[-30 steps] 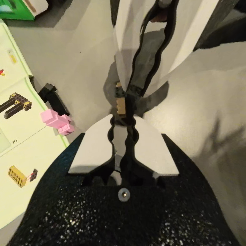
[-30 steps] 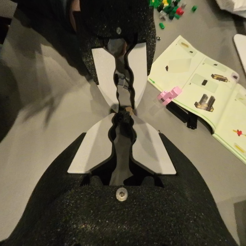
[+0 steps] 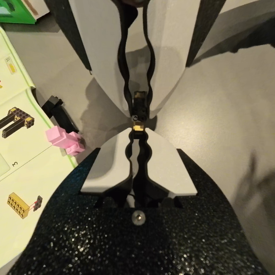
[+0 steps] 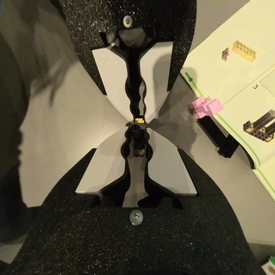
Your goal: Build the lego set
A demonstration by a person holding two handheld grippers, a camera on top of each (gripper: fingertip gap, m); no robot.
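My two grippers meet tip to tip above the grey table. My left gripper (image 3: 138,131) is shut on a small tan brick (image 3: 138,127). My right gripper (image 4: 137,130) is shut on a black studded piece (image 4: 137,134) with a tan part at its rear end (image 4: 139,151). The tan brick (image 4: 139,120) touches the studded front end of the black piece (image 3: 139,108). In the left wrist view the right gripper (image 3: 139,117) comes in from the top. In the right wrist view the left gripper (image 4: 139,119) comes in from the top.
An open light-green instruction booklet (image 3: 22,156) lies left of the left gripper, also in the right wrist view (image 4: 238,77). A pink brick figure (image 3: 65,139) and a long black brick piece (image 3: 59,114) lie at its edge. A green box (image 3: 14,13) stands far left. My two grippers' fingertips are within a few centimetres of each other.
The grippers have moved closer together and lined up head-on. The black piece, which sat tilted and off to one side of the tan brick, now meets it straight.
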